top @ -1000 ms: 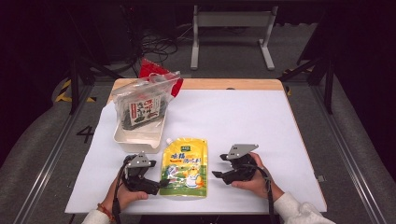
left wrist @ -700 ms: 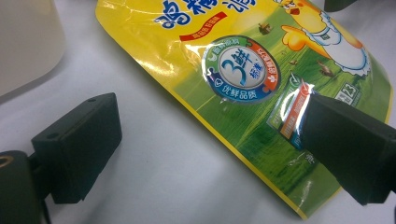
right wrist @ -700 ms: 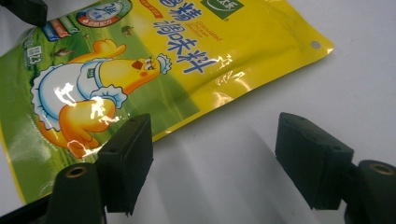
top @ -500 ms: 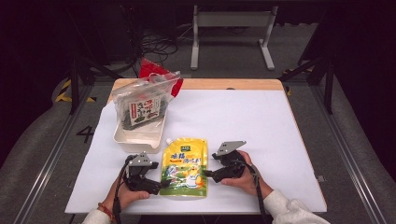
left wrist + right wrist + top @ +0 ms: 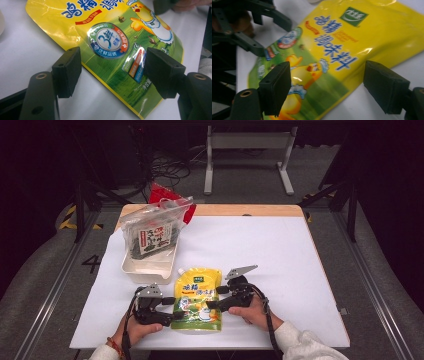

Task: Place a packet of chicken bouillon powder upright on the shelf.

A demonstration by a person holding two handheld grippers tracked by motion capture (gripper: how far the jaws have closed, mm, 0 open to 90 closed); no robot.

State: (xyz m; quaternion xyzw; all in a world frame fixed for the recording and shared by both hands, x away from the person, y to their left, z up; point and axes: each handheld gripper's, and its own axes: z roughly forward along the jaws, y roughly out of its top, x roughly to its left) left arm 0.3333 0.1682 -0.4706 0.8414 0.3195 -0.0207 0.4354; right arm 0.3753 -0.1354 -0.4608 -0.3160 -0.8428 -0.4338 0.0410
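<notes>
The yellow pouch (image 5: pixel 197 297) lies flat on the bench (image 5: pixel 280 255), long axis running away from the person, top end far. The left gripper (image 5: pixel 167 307) has just been closing, pads astride its near-left edge without pressing. The right gripper (image 5: pixel 214 297) stands open at its right edge.

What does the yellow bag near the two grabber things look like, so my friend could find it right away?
Look at the white table, at the near edge where the person's hands come in. Lying flat between the left gripper and the right gripper is the yellow seasoning pouch. It is yellow on top, green below, with blue writing and a cartoon chick, unlike the clear seaweed bag standing in the white tray.
</notes>
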